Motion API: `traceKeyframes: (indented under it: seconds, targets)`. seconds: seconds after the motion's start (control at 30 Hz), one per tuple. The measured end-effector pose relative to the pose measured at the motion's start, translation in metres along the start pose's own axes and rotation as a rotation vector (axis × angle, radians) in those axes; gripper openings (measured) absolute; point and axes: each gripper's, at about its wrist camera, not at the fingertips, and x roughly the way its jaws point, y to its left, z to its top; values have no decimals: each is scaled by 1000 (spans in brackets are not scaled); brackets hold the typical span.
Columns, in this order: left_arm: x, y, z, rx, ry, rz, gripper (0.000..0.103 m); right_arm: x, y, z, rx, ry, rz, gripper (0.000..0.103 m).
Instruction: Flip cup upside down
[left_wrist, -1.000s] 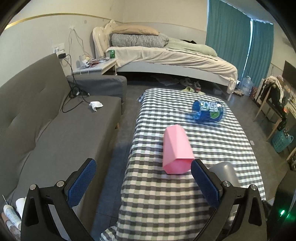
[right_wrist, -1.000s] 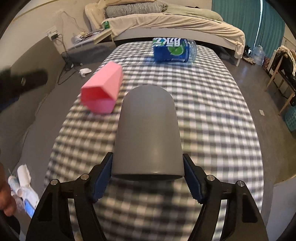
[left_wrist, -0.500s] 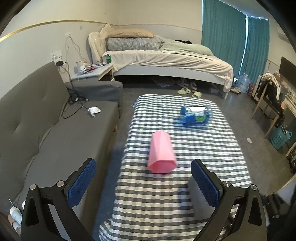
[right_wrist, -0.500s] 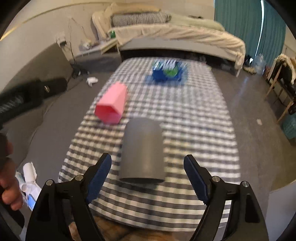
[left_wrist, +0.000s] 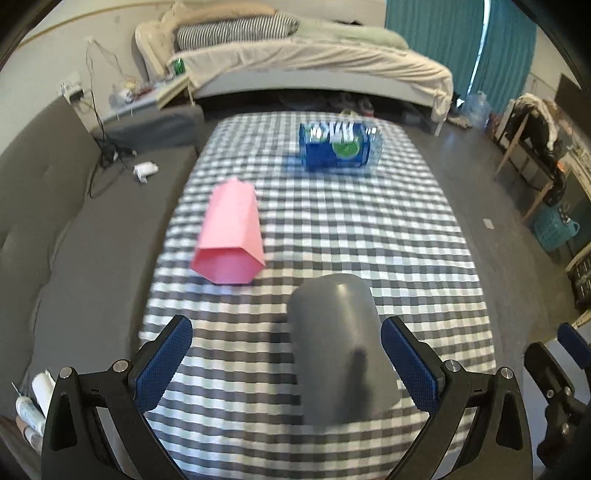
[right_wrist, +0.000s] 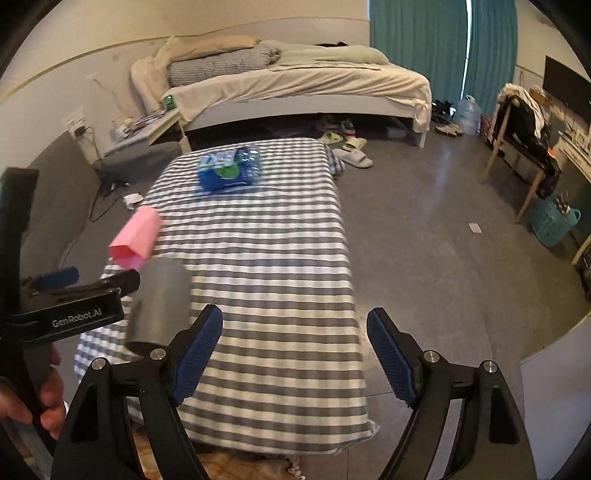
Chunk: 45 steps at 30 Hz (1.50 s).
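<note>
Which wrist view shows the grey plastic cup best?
Left wrist: the grey plastic cup stands mouth-down, near centre, unobstructed between open fingers. Right wrist shows it at the left edge, partly hidden by the left gripper.

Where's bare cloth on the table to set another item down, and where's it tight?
Free: the right half of the checked table, from the gray cup up to the blue bottle pack; also the strip between the pack and the pink cup. Crowded: the near-left corner, where gray cup, pink cup and the open left gripper bunch together.
</note>
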Motion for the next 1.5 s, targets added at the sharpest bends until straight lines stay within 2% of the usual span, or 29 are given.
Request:
traceKeyframes:
  seconds: [0.2,0.4,0.47,0.6,0.8,1.1,1.5]
  targets:
    - [34,-4,8,-23,73,-5,103,30,-18,2,33,33,-5,81]
    - [54,-13,10,-33,148,-93,102,53,-18,4,36,67,-2,81]
    - [59,-17,10,-17,174,-122,97,57,-16,7,34,68,5,81]
    - [63,-24,6,-3,220,-222,76,58,-8,11,25,55,19,81]
    - [51,-26,10,40,163,-208,76,54,1,8,21,42,33,81]
    - [22,-24,25,75,-27,-135,74,40,4,8,29,2,37,81]
    - [16,-25,3,117,-79,-135,74,37,6,9,28,1,35,81]
